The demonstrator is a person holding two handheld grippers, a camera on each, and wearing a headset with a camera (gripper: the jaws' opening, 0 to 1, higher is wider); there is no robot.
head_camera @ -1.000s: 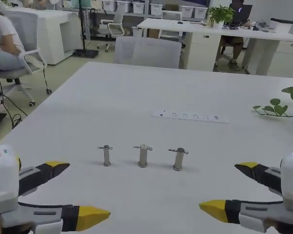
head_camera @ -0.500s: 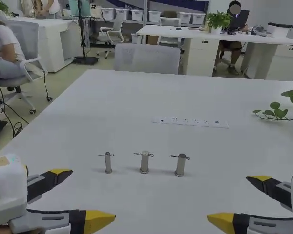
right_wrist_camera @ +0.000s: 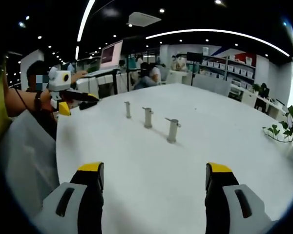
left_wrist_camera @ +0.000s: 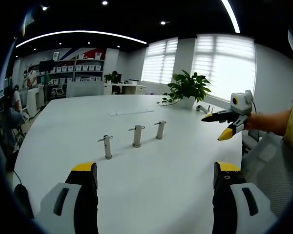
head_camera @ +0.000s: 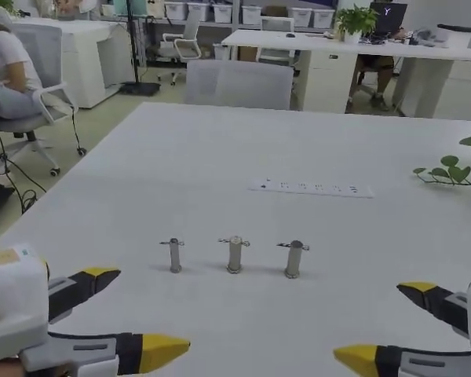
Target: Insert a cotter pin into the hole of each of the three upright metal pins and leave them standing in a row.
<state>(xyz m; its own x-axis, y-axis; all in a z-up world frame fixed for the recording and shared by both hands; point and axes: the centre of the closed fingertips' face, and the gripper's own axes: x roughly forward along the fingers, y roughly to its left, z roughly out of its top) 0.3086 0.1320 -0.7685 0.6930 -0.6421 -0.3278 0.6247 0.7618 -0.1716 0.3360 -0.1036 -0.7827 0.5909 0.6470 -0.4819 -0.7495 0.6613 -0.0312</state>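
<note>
Ahead of the spread, empty left gripper (head_camera: 149, 309) and right gripper (head_camera: 369, 322), three upright grey metal pins (head_camera: 235, 256) hold thin cotter pins (head_camera: 234, 242); seemingly finished, just withdraw.

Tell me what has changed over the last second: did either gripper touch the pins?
Little: the right gripper has drawn back slightly toward the person; nothing was gripped or released. The three metal pins stand in their row as before, cotter pins through them, and the left gripper remains open and empty.
</note>
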